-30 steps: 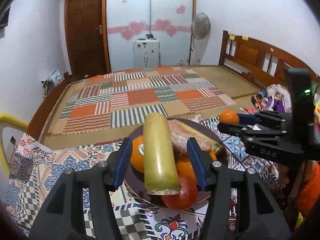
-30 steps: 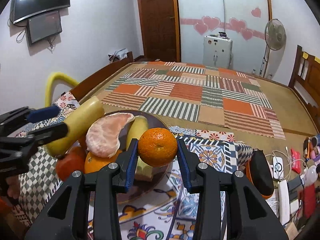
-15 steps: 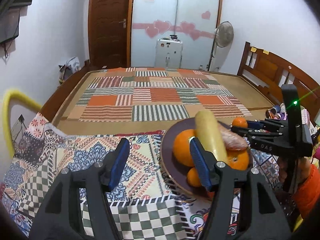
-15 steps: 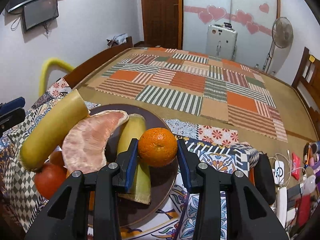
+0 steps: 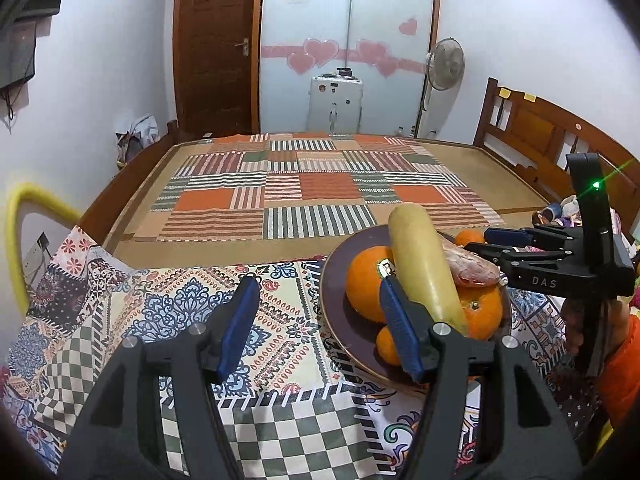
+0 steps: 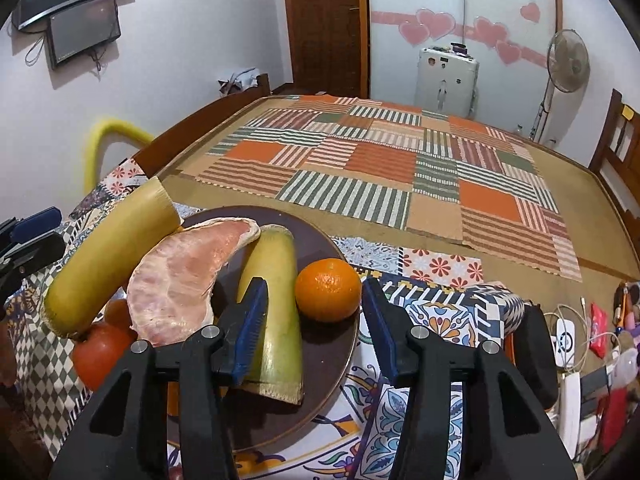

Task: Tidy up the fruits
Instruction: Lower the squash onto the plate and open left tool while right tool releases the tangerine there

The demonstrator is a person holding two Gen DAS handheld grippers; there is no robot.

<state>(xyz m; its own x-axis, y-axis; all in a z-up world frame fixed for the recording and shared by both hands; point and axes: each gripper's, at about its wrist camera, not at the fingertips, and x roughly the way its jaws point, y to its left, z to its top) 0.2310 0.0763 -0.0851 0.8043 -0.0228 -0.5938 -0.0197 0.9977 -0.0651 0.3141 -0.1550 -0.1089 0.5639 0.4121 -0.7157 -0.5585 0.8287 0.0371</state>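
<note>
A dark round plate point(image 6: 320, 376) on the patterned tablecloth holds two yellow-green cane pieces point(image 6: 276, 304), a pink pomelo wedge point(image 6: 180, 280), oranges point(image 5: 366, 284) and a red tomato point(image 6: 100, 352). My right gripper point(image 6: 314, 320) is open; a small mandarin point(image 6: 328, 290) sits on the plate's rim between its blue pads, touching neither. My left gripper point(image 5: 316, 320) is open and empty, left of the plate; its right finger point(image 5: 398, 332) overlaps the fruit. One cane piece point(image 5: 424, 264) lies across the pile. The right gripper also shows in the left wrist view point(image 5: 492, 242).
The tablecloth point(image 5: 180, 320) covers the near surface. Behind it lies a patchwork mat point(image 5: 320, 196) on a wooden bed. A yellow chair back point(image 5: 24, 216) stands at the left. Chargers, cables and small clutter point(image 6: 584, 344) lie at the right.
My right gripper has opened and let go of the mandarin, which now rests on the plate. My left gripper has let go of the cane piece and moved left of the plate.
</note>
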